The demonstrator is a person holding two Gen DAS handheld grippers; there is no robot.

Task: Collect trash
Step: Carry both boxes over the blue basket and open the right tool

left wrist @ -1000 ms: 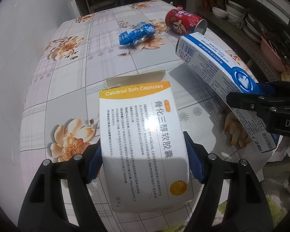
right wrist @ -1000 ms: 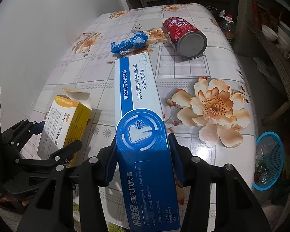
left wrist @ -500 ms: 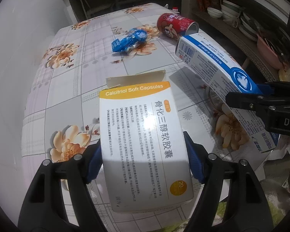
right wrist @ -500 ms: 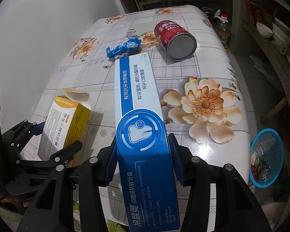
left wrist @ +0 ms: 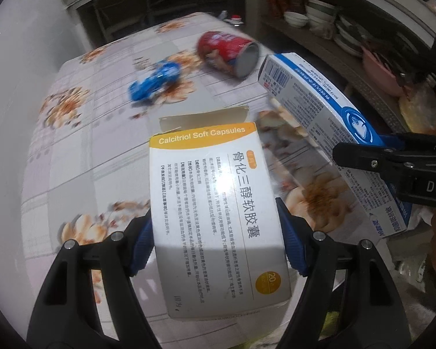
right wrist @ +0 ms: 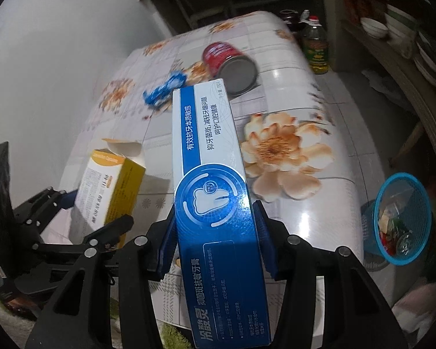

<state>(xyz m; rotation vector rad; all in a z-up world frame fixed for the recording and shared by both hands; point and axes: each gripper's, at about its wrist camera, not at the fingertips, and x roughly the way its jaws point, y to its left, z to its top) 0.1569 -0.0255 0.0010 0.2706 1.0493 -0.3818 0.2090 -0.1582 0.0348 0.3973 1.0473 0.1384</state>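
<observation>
Left wrist view, left to right:
- Table [left wrist: 72, 157], floral tiled cloth, fills the 9 to 12 o'clock field; background blurred
- Wrapper [left wrist: 155, 83], blue, crumpled, lies on the cloth at 11 o'clock
- Left gripper [left wrist: 216, 241], at 6 o'clock, jaws closed partway onto the side walls of the capsule box [left wrist: 215, 200]; blue pads press both long edges
- Capsule box, white with orange band, printed "Calcitriol Soft Capsules", far flap open, held above the table, long axis running 6 to 12 o'clock
- Can [left wrist: 228, 53], red, on its side at 12 o'clock, just right of the wrapper, round end facing the camera
- Toothpaste box [left wrist: 319, 110], blue and white, slants from 1 to 4 o'clock, barcode end up, clamped by the right gripper [left wrist: 392, 168] at 3 o'clock

Right wrist view, left to right:
- Left gripper [right wrist: 81, 212] at 8 o'clock, holding the capsule box [right wrist: 110, 186]; yellow side shows
- Wrapper [right wrist: 162, 91] at 11 o'clock, partly hidden behind the toothpaste box
- Right gripper [right wrist: 215, 232] at 6 o'clock, jaws closed partway on the toothpaste box [right wrist: 212, 180], pads on both long sides
- Toothpaste box held above the table [right wrist: 305, 93], tooth logo at centre, far end near the can [right wrist: 232, 64]
- Can at 12 o'clock, on its side
- Oil bottle [right wrist: 314, 46] beyond the table edge at 1 o'clock
- Basket [right wrist: 404, 212], blue, on the floor at 3 o'clock, off the table's right edge, scraps inside
</observation>
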